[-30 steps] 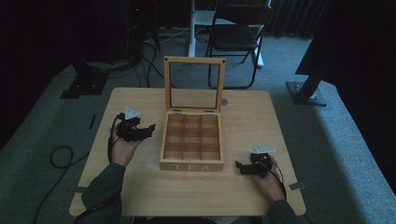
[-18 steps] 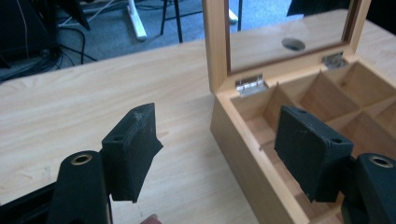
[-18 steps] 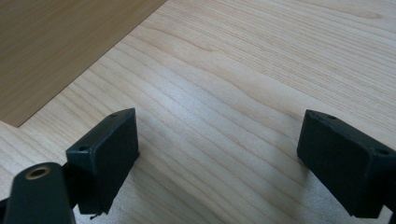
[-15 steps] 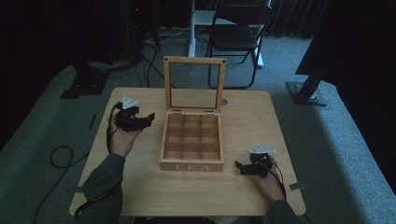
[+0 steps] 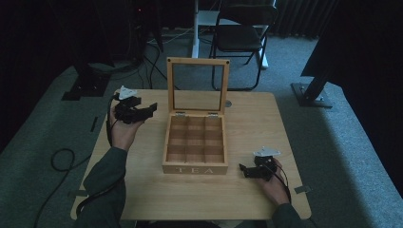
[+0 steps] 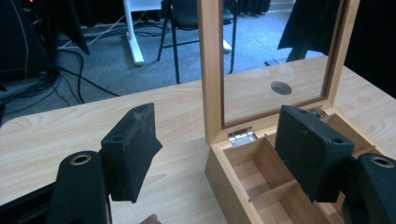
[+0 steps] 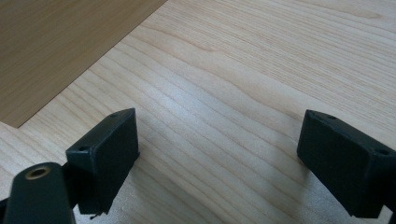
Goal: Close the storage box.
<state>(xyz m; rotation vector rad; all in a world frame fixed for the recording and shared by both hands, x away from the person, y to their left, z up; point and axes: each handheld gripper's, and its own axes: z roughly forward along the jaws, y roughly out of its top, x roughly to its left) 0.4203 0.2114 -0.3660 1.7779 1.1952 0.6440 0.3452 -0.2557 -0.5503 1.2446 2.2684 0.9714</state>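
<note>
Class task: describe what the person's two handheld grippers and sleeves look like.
Both the left gripper and the right gripper are black, with two blocky jaws each. Each carries a grey three-cornered plate on top and trails a black cable. Brass-coloured rings sit at the jaw bases. The person wears dark green sleeves.

Left claw [image 5: 151, 108] held up off the tabletop [image 5: 266, 128] in the left hand [image 5: 122, 130], forearm coming in from the bottom edge, palm under the body, jaws pointing right. Jaws apart, nothing between them in the left gripper view [image 6: 212, 154]. Right claw [image 5: 243, 169] sits low at the tabletop's near right, right hand [image 5: 273, 183] behind it, jaws pointing left, spread wide with nothing between them [image 7: 217, 163].
</note>
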